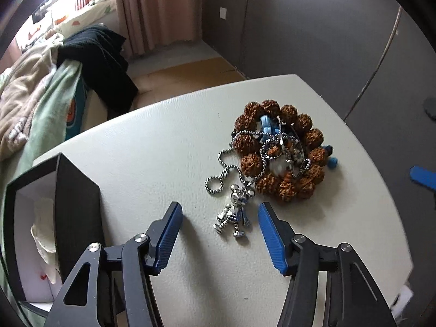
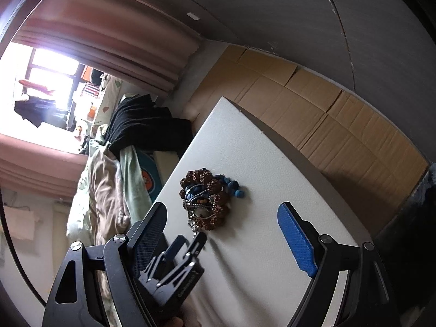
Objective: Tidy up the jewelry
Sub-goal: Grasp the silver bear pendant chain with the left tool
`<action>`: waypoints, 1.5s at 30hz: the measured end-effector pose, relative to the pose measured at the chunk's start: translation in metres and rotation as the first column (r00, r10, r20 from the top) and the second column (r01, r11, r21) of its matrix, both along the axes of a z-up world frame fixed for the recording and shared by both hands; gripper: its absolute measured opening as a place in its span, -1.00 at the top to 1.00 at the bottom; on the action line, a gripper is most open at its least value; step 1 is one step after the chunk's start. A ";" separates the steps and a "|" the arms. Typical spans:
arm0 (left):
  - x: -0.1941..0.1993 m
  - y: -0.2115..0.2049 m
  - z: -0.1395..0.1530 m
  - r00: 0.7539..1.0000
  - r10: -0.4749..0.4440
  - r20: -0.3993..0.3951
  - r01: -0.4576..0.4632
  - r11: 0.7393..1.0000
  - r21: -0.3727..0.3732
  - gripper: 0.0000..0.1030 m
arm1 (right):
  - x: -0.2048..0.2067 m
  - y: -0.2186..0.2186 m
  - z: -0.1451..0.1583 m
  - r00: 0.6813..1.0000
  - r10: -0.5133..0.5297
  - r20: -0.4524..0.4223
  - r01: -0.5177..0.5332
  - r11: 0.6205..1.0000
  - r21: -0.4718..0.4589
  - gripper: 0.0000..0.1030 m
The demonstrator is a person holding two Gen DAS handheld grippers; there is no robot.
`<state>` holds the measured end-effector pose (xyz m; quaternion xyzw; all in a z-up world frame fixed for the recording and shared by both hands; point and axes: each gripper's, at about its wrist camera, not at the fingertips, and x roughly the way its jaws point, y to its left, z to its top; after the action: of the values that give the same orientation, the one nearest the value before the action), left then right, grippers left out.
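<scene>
the left claw [image 1: 219,212] hangs wide over the table [image 1: 163,136], straddling a silver bear pendant [image 1: 235,215] — best pinched squarely across its body so the chain [image 1: 222,173], tangled ahead into the bead bracelet [image 1: 280,152], trails free; the right claw [image 2: 222,227] gapes empty.

Jewelry pile [image 2: 205,201] between spread right tool [image 2: 222,219] fingers

We see a glossy metal bear pendant [image 1: 233,212] on a shiny bead chain [image 1: 222,173], rough brown seed beads [image 1: 283,150] at two o'clock, and a matt, faintly grained worktop [image 1: 152,141].
</scene>
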<state>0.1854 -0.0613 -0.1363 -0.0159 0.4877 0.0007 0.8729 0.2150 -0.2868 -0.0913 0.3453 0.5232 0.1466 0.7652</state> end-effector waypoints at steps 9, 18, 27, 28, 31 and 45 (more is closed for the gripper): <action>-0.001 -0.011 0.001 0.997 -0.063 0.041 0.062 0.998 0.030 0.51 | 0.001 0.007 -0.004 1.000 0.011 -0.010 -0.011 1.000 0.010 -0.65; -0.007 -0.004 0.006 0.996 -0.074 0.039 0.075 0.997 -0.013 0.70 | 0.003 0.016 -0.006 0.999 0.029 -0.015 -0.029 0.999 -0.013 -0.65; -0.019 0.019 0.039 0.993 -0.008 0.119 0.020 0.995 -0.102 0.71 | 0.006 0.037 -0.008 0.996 0.092 0.019 -0.092 0.996 -0.009 -0.46; -0.021 0.022 0.043 0.991 0.003 0.130 0.012 0.993 -0.113 0.71 | 0.007 0.041 -0.008 0.994 0.109 0.028 -0.109 0.994 0.001 -0.41; -0.026 0.033 0.055 0.987 0.034 0.159 -0.010 0.989 -0.147 0.71 | 0.008 0.054 -0.008 0.988 0.144 0.055 -0.145 0.989 0.009 -0.20; -0.041 0.072 0.079 0.972 0.107 0.209 -0.050 0.964 -0.261 0.72 | 0.016 0.111 -0.024 0.966 0.236 0.107 -0.223 0.967 -0.121 0.39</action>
<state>0.1444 0.0107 -0.0577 -0.1469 0.3827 -0.0290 0.9117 0.2314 -0.1756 -0.1149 0.2312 0.5197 0.2264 0.7907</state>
